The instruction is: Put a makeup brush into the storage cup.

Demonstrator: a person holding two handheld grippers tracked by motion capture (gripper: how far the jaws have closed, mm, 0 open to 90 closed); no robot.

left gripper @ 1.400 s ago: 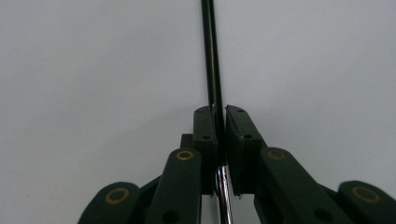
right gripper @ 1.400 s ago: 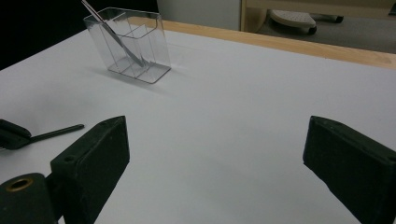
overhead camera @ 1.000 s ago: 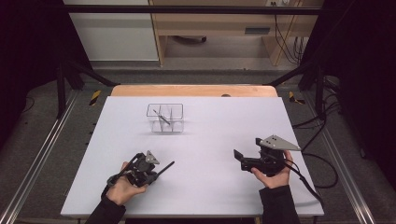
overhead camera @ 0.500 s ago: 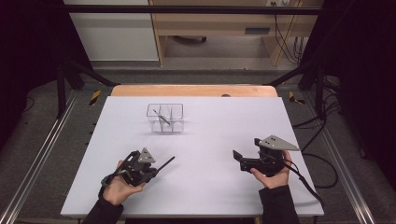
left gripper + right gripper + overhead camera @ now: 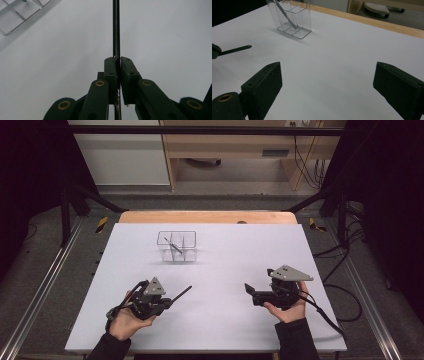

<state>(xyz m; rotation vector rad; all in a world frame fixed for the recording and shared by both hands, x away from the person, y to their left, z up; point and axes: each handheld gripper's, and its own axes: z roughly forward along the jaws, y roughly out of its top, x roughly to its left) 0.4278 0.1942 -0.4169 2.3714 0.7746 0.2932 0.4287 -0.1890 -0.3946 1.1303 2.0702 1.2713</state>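
Two grippers: left gripper (image 5: 167, 301), right gripper (image 5: 248, 288). Two hands, one on each. One clear organizer (image 5: 176, 246) with divided compartments. Two dark pens: one pen in the organizer (image 5: 174, 246), one held pen (image 5: 116, 27) in the left gripper. One white table (image 5: 225, 320).

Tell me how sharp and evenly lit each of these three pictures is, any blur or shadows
High view: the white table is evenly lit and the surroundings are dark. Left gripper view: the thin black pen clamped by the left hand-held gripper looks fairly sharp; the clear organizer sits in the corner. Right gripper view: the near pads look soft, and the organizer casts a faint shadow.
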